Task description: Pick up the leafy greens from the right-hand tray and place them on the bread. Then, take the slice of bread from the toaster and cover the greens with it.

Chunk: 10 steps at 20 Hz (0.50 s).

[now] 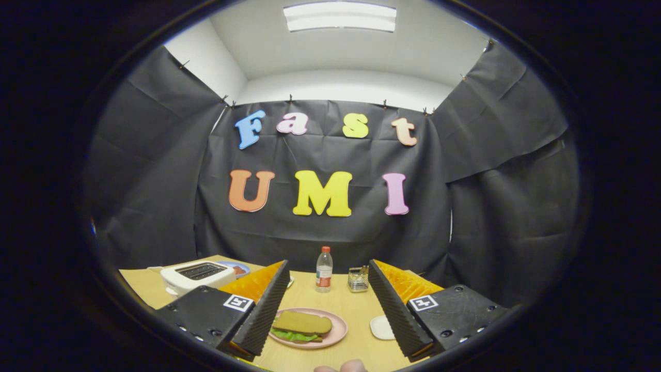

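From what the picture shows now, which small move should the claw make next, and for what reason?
Probably only a small retreat, away from the pink plate. The bread slice already lies over the leafy greens on that plate, so both steps look done. The claw is open and holds nothing, its fingers apart on either side of the sandwich.

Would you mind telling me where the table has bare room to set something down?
Bare wood lies between the pink plate and the bottle, beneath the open claw. The toaster side is crowded; the small white dish and metal holder narrow the other side.
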Motion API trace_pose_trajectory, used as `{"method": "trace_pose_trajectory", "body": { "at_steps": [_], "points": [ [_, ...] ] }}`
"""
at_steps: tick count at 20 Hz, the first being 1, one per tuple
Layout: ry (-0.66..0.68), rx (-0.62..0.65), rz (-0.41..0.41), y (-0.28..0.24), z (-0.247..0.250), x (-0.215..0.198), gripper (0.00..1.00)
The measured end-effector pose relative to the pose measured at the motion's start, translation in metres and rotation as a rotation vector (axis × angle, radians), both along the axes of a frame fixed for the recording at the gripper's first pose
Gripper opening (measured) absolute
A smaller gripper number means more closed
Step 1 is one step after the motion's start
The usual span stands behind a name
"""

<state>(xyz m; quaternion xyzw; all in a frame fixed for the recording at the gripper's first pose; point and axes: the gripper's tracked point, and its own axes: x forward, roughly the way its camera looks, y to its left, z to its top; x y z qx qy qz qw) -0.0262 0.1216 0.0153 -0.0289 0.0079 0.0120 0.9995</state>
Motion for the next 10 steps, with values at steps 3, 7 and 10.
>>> {"method": "trace_pose_trajectory", "body": {
  "at_steps": [3,7,10],
  "points": [
    [0.013,0.010,-0.002,0.001,-0.004,0.002,0.93],
    [0.011,0.016,-0.008,-0.004,-0.006,0.009,0.94],
    [0.003,0.023,-0.016,-0.006,-0.008,0.014,0.93]
  ]
}}
